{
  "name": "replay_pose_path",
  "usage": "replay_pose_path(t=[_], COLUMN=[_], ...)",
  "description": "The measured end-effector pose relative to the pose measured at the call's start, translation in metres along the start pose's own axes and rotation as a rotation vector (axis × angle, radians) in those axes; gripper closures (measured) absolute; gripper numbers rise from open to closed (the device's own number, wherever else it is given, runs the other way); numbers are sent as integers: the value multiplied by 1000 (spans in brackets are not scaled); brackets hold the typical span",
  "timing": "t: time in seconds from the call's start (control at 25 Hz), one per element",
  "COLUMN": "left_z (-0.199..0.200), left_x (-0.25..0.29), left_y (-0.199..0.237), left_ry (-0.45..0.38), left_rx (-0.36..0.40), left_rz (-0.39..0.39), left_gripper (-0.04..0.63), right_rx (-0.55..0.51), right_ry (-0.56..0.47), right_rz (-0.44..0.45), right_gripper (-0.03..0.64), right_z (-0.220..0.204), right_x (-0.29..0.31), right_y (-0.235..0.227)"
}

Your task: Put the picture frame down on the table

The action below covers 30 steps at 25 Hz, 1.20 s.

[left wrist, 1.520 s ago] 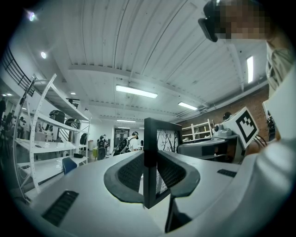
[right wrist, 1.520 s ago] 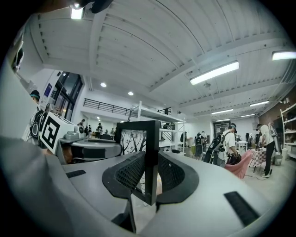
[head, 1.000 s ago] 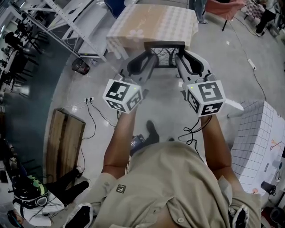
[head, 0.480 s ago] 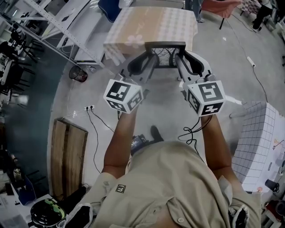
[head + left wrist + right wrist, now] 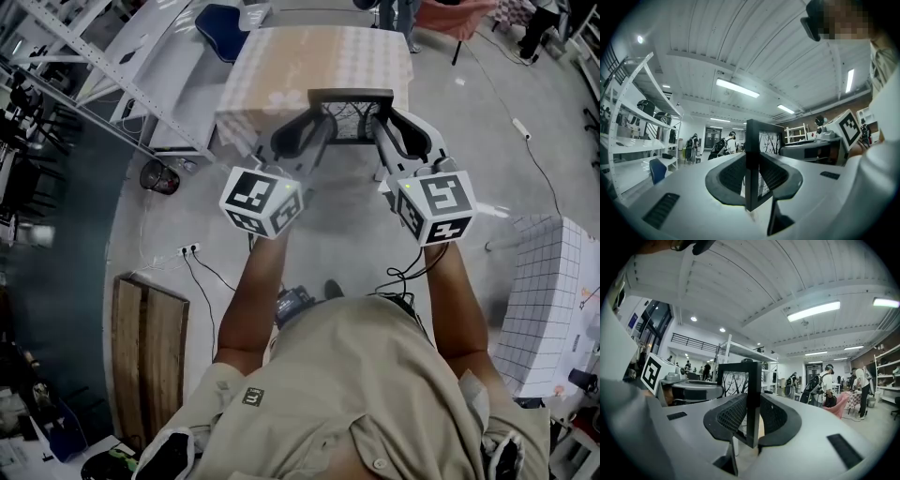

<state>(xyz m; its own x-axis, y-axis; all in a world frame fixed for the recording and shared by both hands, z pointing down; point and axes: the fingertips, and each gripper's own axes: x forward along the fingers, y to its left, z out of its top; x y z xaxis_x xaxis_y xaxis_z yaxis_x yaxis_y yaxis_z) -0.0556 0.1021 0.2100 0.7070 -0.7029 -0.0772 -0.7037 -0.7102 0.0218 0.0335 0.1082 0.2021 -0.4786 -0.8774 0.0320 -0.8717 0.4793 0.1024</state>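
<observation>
A black picture frame (image 5: 349, 114) with a bare-branch print hangs upright in the air between my two grippers. My left gripper (image 5: 314, 124) is shut on its left edge, and the frame (image 5: 759, 159) stands clamped between the dark ribbed pads (image 5: 733, 176). My right gripper (image 5: 380, 124) is shut on the right edge, with the frame (image 5: 740, 399) pinched between its pads (image 5: 771, 416). The table (image 5: 314, 66), covered by a checked cloth, lies just beyond and below the frame.
Metal shelving (image 5: 103, 66) runs along the left. A blue chair (image 5: 220, 21) stands at the table's far left corner. A wooden board (image 5: 150, 352) and cables (image 5: 202, 262) lie on the floor at left. A white gridded box (image 5: 553, 309) is at right. People stand in the background.
The table has drawn a little nearer and shifted in view as the person steps forward. Both grippers keep their hold on the frame.
</observation>
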Motion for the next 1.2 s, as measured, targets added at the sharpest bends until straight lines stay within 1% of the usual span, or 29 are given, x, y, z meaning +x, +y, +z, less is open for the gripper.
replay_pose_path(t=[0.24, 0.48, 0.8, 1.0, 1.2], left_z=[-3, -8, -11, -21, -27], left_x=[12, 39, 75, 111, 148], left_y=[18, 31, 56, 89, 114], left_ry=[-3, -3, -7, 15, 30], left_rx=[-7, -13, 9, 0, 0], left_rz=[-22, -18, 41, 85, 104], left_gripper=[509, 509, 509, 509, 509], right_rx=[-8, -14, -6, 15, 27], right_ry=[8, 11, -20, -9, -2], right_rz=[-21, -14, 40, 82, 100], right_gripper=[529, 529, 530, 531, 531], right_z=[-1, -6, -10, -20, -27], right_x=[19, 39, 77, 121, 158], right_y=[-6, -27, -57, -84, -113])
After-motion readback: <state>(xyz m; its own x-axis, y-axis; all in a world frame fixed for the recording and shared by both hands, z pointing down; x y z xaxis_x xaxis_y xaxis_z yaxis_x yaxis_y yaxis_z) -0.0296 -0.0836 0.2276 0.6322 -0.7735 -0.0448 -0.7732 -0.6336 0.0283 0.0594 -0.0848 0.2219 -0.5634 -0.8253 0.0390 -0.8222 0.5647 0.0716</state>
